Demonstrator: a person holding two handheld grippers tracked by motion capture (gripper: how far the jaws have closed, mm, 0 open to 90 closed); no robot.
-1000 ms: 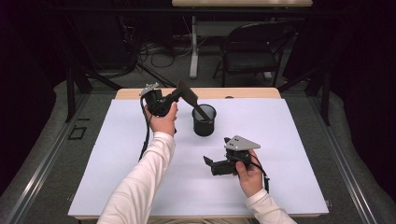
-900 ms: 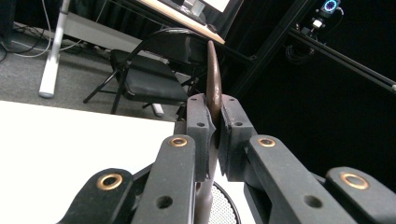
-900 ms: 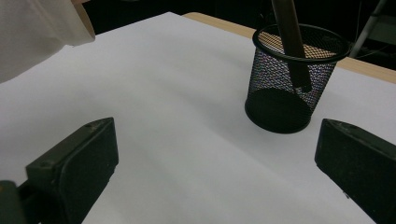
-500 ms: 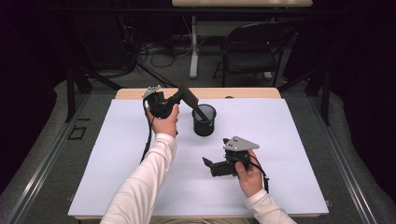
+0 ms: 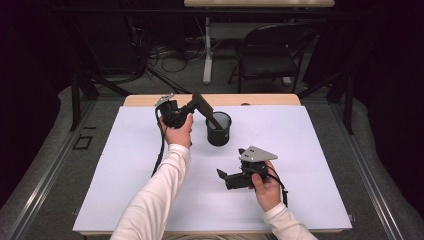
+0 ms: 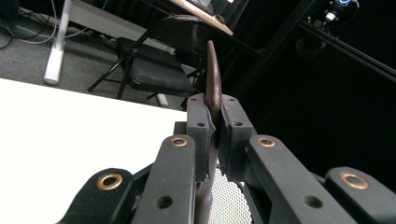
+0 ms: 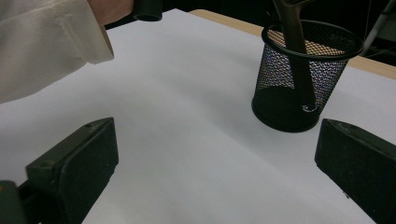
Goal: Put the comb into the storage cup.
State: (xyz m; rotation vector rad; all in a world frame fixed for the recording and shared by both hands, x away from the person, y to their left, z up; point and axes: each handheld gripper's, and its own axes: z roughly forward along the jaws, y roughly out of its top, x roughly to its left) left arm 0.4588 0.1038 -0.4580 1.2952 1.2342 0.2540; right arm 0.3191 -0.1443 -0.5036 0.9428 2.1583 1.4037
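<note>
A black mesh cup (image 5: 218, 131) stands upright on the white sheet, a little behind the middle. A slim dark brown utensil (image 5: 206, 111) leans in it, lower end inside the cup (image 7: 299, 70), upper end up and to the left. My left gripper (image 5: 192, 106) is shut on that upper part; in the left gripper view the pads (image 6: 229, 122) clamp the thin utensil (image 6: 212, 74) edge-on, with the mesh (image 6: 229, 200) below. My right gripper (image 5: 224, 179) rests low in front of the cup, jaws open and pointing left, nothing between them (image 7: 219, 154). The utensil's shaft (image 7: 296, 51) runs down inside the mesh.
The white sheet (image 5: 125, 180) covers nearly the whole table, with a strip of wood (image 5: 260, 100) at the far edge. A folding chair (image 5: 272, 52) and a table leg (image 5: 207, 55) stand beyond it. The left sleeve (image 7: 42, 42) crosses the sheet.
The left hand has shifted only slightly, still gripping the utensil in the cup. The right hand and its gripper have kept still.
</note>
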